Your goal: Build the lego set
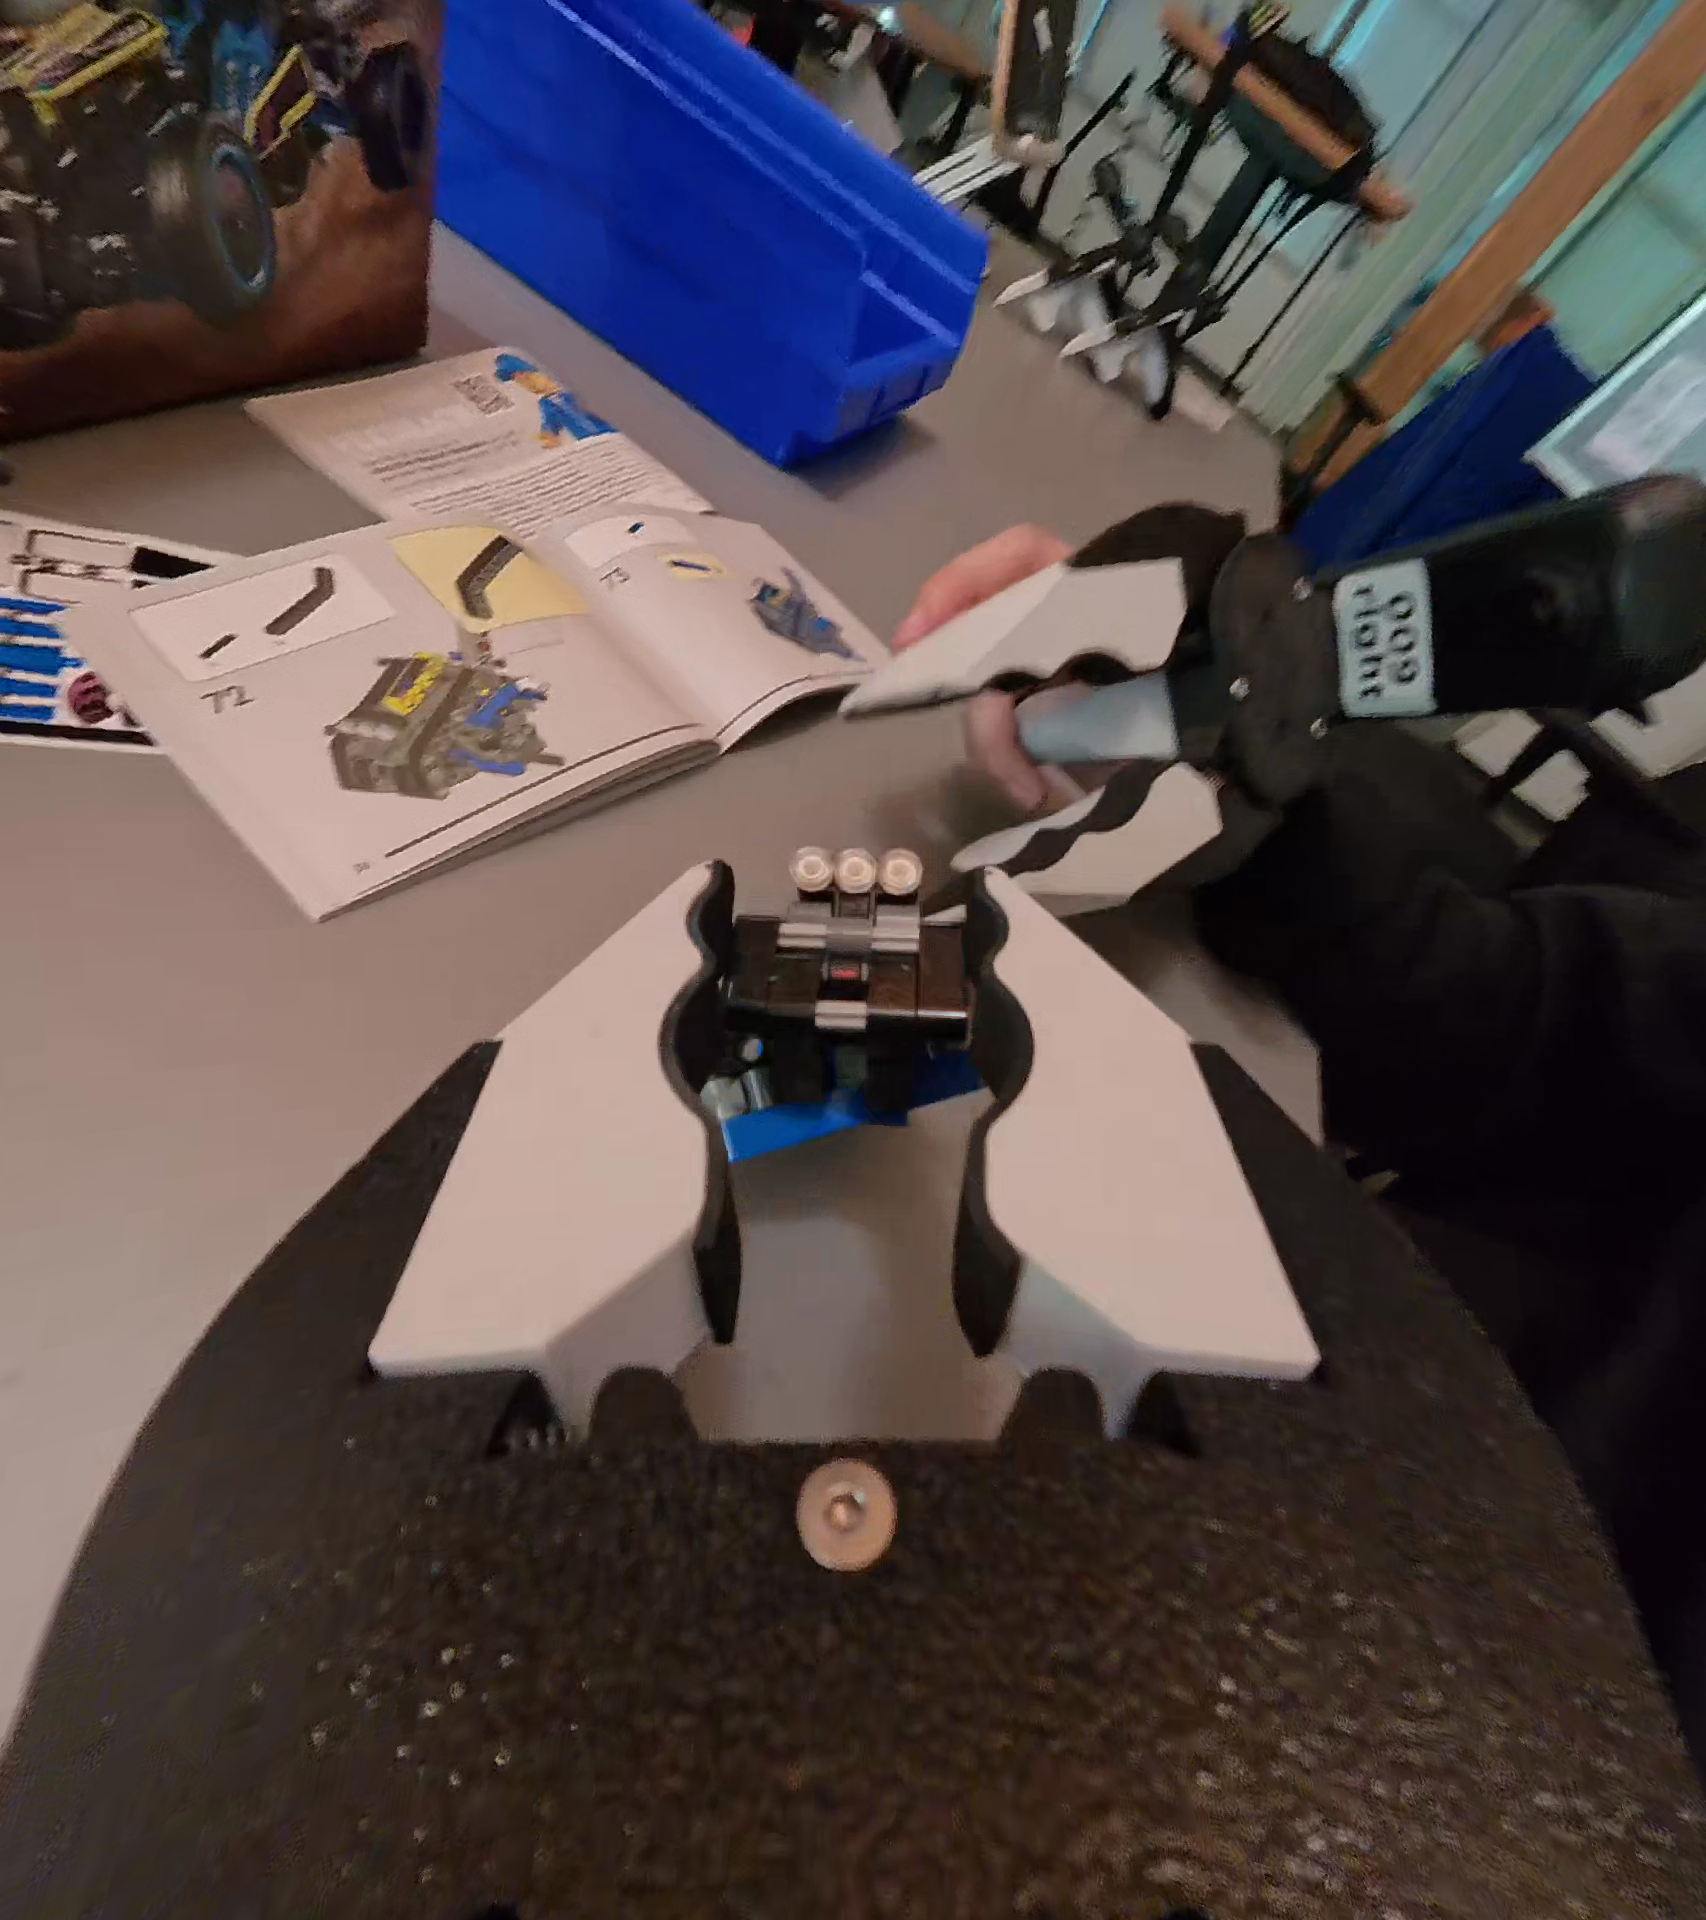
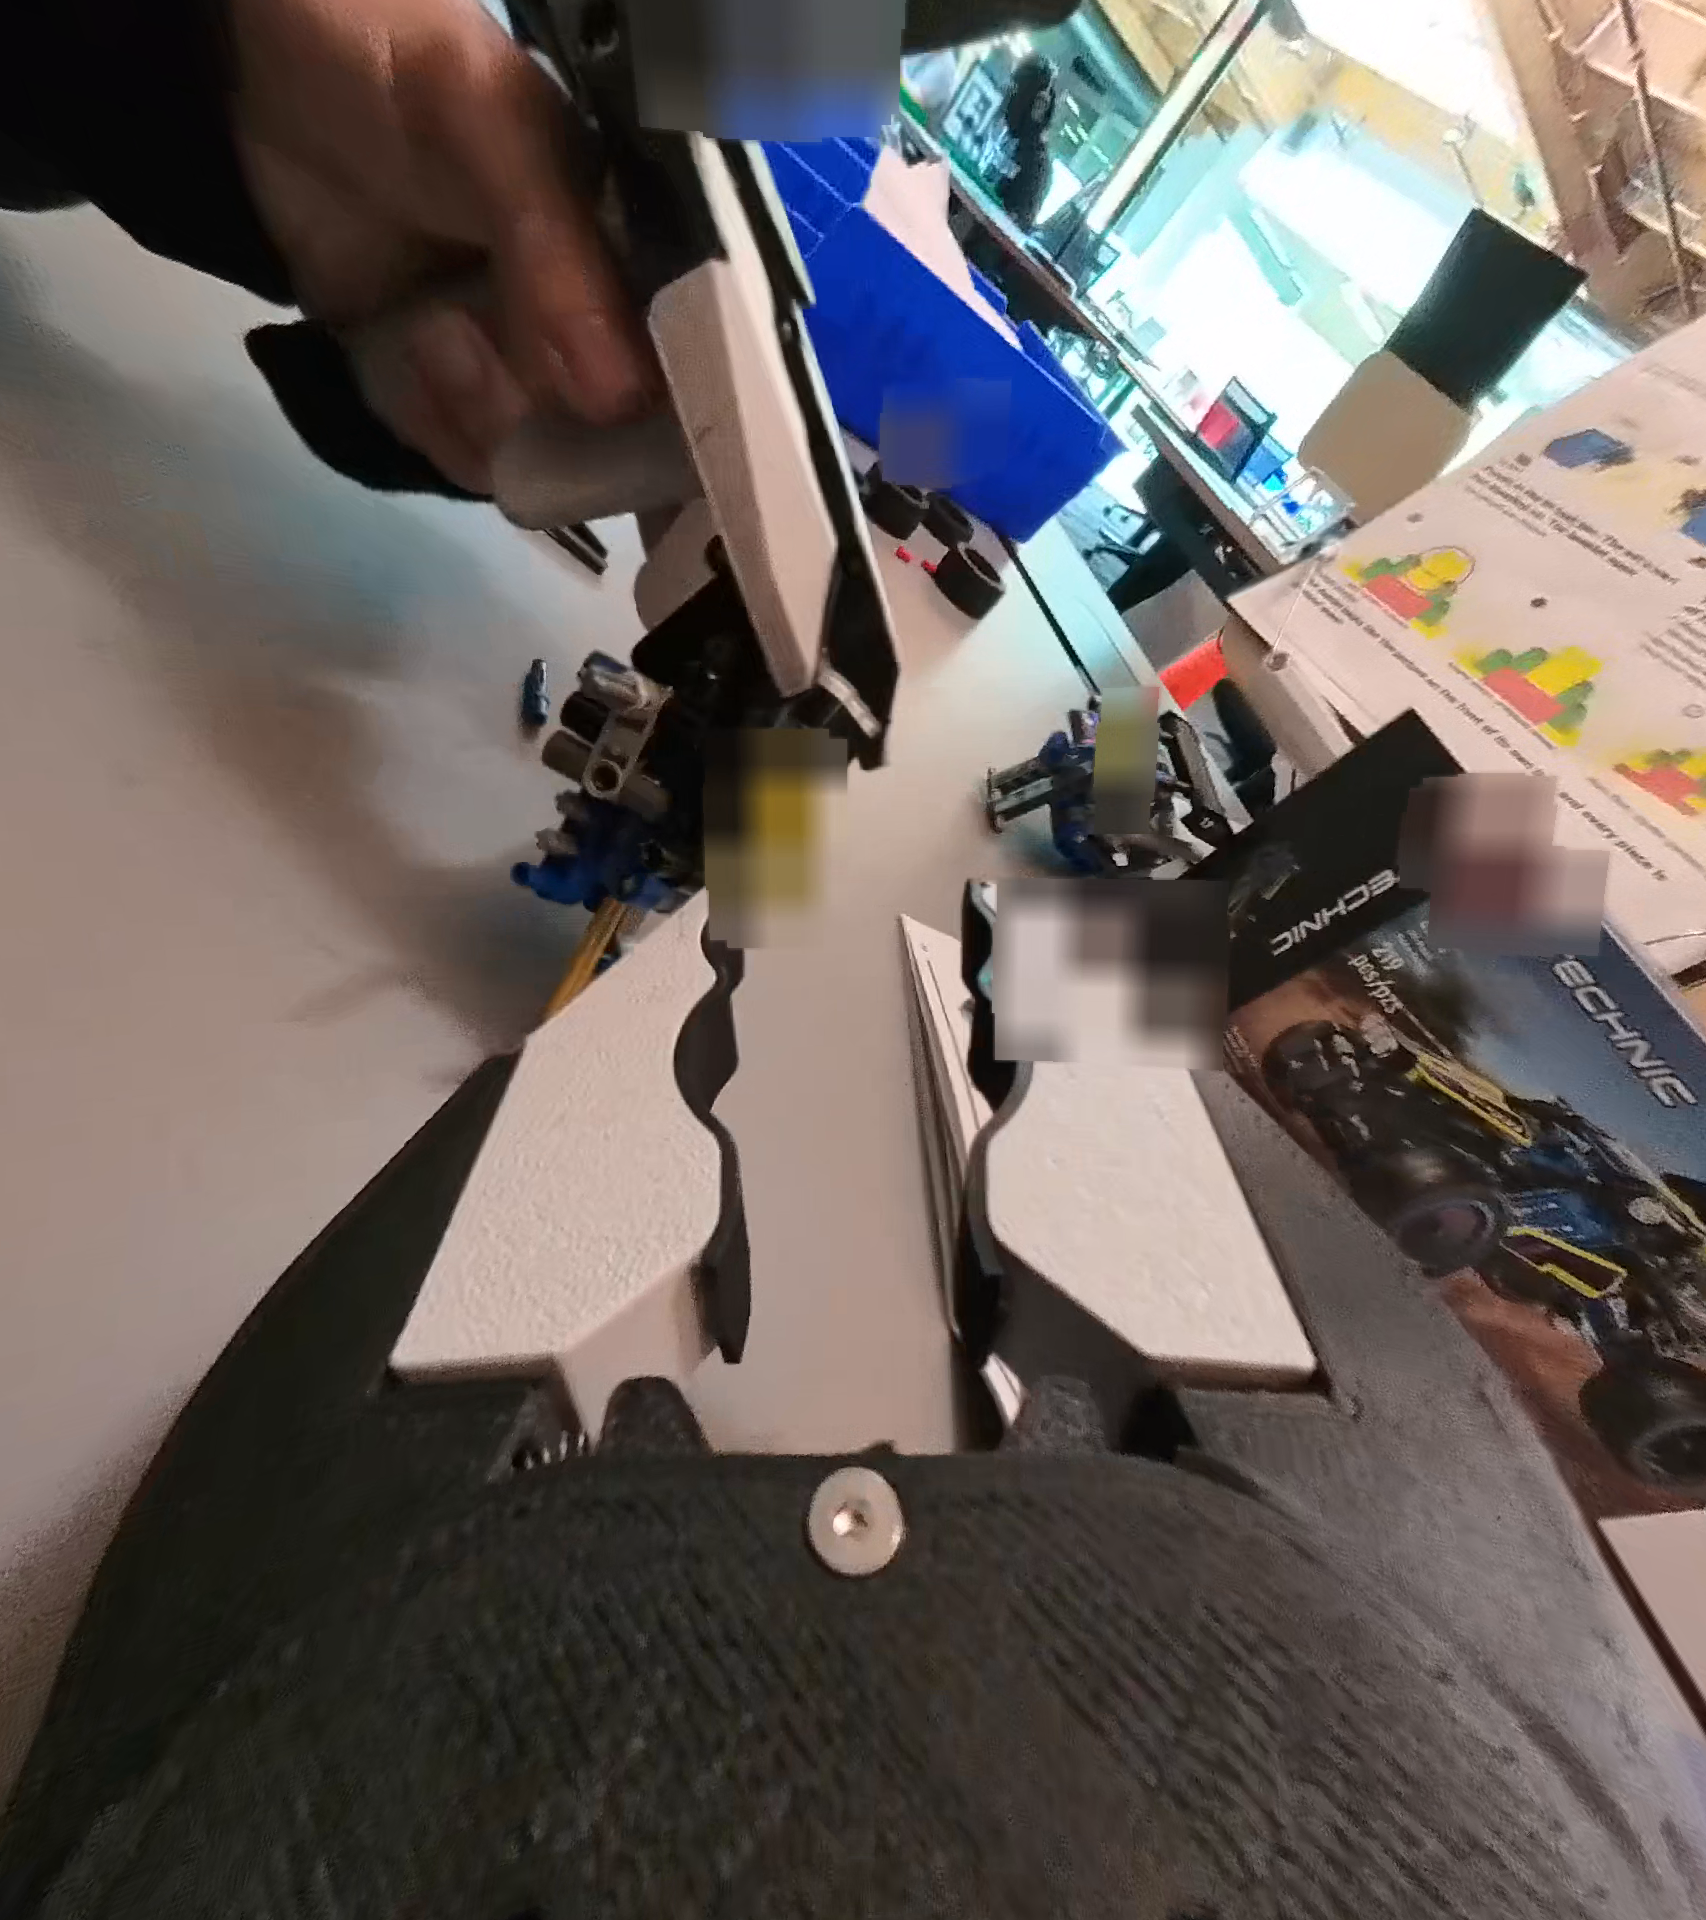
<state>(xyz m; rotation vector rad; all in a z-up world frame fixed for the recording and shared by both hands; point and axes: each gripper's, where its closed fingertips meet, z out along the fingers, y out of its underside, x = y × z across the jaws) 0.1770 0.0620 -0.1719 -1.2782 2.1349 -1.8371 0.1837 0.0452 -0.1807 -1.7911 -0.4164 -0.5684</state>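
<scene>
Left tool half-hiding brick model

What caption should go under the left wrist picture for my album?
Left gripper clamps a black, grey and blue brick model above a grey table, with an open instruction booklet behind.

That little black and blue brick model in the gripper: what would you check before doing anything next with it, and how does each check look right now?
1. Left gripper clamped on brick model, fingers against both sides: ok.
2. Model's three round studs free ahead of the fingertips: ok.
3. Right gripper open, nothing between its fingers: ok.
4. Right gripper's lower finger apart from the model: cannot tell, it looks very near.
5. Open instruction booklet flat on the grey table, pages readable: ok.
</scene>
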